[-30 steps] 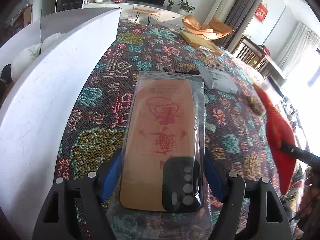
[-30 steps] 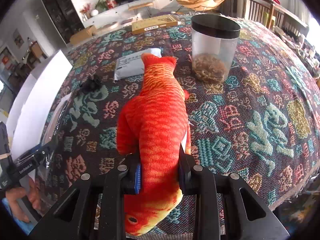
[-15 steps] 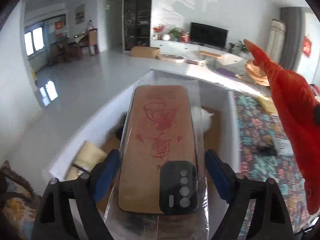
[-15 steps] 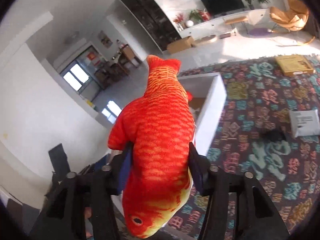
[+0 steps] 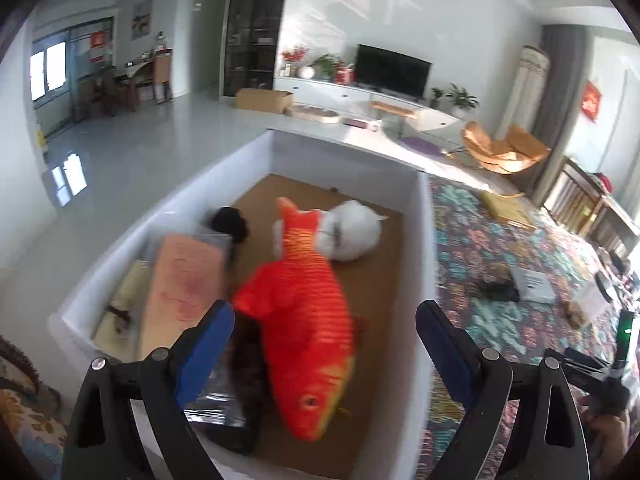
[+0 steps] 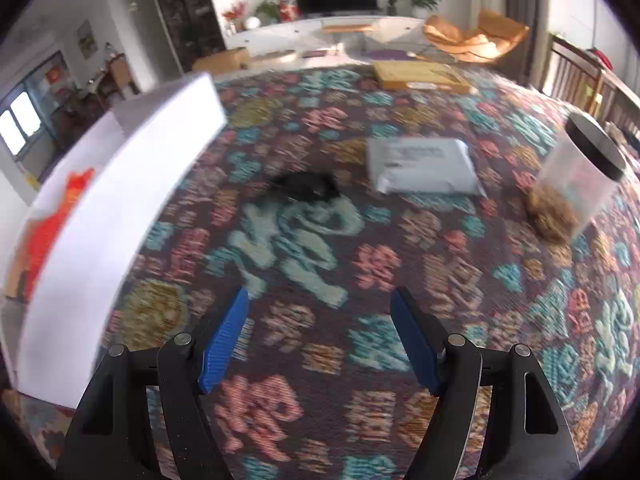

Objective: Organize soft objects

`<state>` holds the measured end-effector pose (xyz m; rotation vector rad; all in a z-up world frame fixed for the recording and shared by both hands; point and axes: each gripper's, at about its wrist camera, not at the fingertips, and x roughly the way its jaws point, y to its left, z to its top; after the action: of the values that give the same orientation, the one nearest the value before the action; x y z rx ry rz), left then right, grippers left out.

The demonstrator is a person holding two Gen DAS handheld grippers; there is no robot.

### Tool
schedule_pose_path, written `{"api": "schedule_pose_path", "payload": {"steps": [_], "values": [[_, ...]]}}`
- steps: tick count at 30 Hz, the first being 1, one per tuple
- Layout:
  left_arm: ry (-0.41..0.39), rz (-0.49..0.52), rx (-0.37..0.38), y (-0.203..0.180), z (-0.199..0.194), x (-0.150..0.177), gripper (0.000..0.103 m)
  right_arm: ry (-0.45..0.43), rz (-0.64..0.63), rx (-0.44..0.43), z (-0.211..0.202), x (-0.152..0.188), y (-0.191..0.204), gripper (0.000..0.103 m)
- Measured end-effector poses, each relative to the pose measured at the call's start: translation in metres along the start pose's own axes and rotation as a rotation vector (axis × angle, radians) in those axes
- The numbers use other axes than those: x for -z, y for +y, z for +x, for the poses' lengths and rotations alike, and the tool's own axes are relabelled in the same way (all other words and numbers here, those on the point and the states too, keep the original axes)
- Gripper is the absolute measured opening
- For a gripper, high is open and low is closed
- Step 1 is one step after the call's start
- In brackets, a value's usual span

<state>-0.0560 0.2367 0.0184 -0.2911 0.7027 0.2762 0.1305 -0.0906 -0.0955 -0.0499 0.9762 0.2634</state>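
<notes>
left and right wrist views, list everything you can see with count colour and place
white box: 1, white with brown floor, left end of the table
fish plush: 1, orange-red, lying in the box
white plush: 1, white, in the box at the fish's tail
packaged phone case: 1, tan in clear plastic, left side of the box
black soft item: 1, black, in the box, far left
patterned cloth: 1, multicoloured, covering the table
grey mailer bag: 1, grey, on the cloth
small black item: 1, black, on the cloth left of the mailer
clear jar: 1, clear with black lid, right side of the cloth
flat cardboard box: 1, tan, far edge of the table
left claw: 1, black with blue pads, open above the box
right claw: 1, black with blue pads, open above the cloth
</notes>
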Motion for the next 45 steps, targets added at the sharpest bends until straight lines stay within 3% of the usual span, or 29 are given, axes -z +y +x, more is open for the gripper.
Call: {"api": "schedule_pose_path", "payload": {"steps": [3, 5, 10, 13, 18, 24, 45], "values": [[0.069, 0.112, 0.173, -0.075, 0.011, 0.018, 0.102, -0.013, 0.087, 0.116, 0.0, 0.022, -0.059, 0.076], [0.136, 0.2, 0.246, -0.118, 0.031, 0.04, 0.102, -0.033, 0.125, 0.173, -0.002, 0.028, -0.083, 0.076], [0.266, 0.34, 0.237, -0.187, 0.103, 0.085, 0.101, -0.072, 0.186, 0.203, 0.0, 0.036, -0.113, 0.076], [0.274, 0.363, 0.212, -0.204, 0.139, 0.089, 0.101, -0.073, 0.176, 0.218, 0.003, 0.036, -0.112, 0.077], [0.237, 0.395, 0.166, -0.217, 0.172, 0.077, 0.101, -0.087, 0.2, 0.239, 0.006, 0.037, -0.114, 0.09], [0.235, 0.401, 0.13, -0.217, 0.19, 0.079, 0.103, -0.091, 0.195, 0.247, 0.005, 0.039, -0.111, 0.09], [0.239, 0.392, 0.133, -0.217, 0.193, 0.078, 0.103, -0.091, 0.197, 0.247, 0.005, 0.039, -0.112, 0.09]]}}
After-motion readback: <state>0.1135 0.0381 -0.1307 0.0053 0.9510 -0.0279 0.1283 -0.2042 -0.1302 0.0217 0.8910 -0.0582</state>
